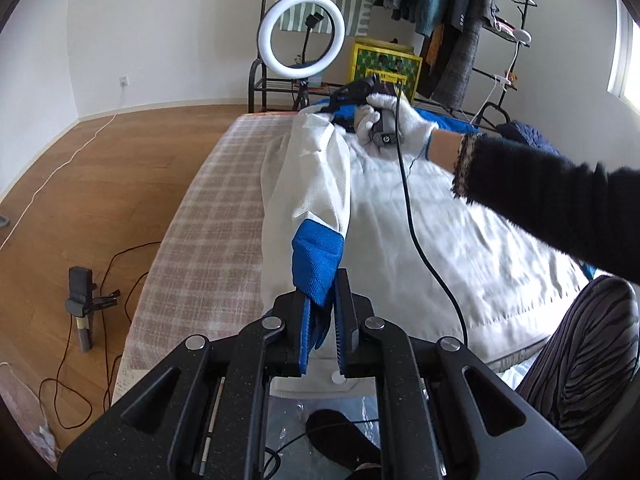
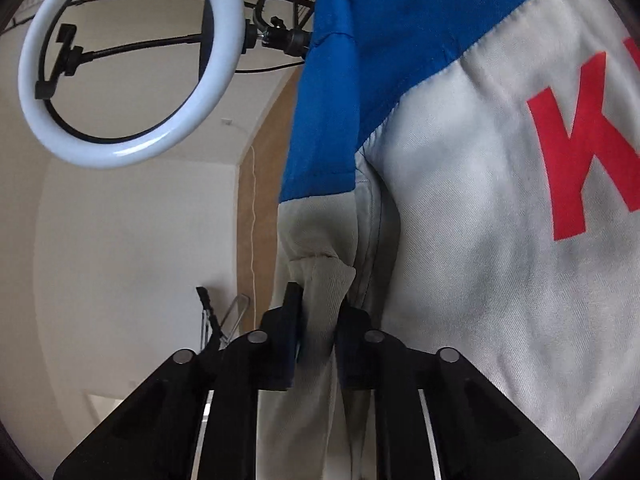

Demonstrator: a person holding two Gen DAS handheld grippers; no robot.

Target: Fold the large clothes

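You're mid sleeve-fold: your left gripper (image 1: 320, 304) is clamped on the blue cuff (image 1: 318, 254), your right gripper (image 2: 318, 312) on the jacket (image 1: 440, 216) near its shoulder. Next, lay the sleeve (image 1: 316, 168) across the body beyond your fingers.

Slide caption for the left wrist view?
Left hand-held gripper clamps white jacket's blue ribbed cuff over plaid-covered bed.

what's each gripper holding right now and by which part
Both hold the white-and-blue jacket: the left gripper grips the sleeve's blue cuff; the right gripper pinches white fabric near the shoulder.
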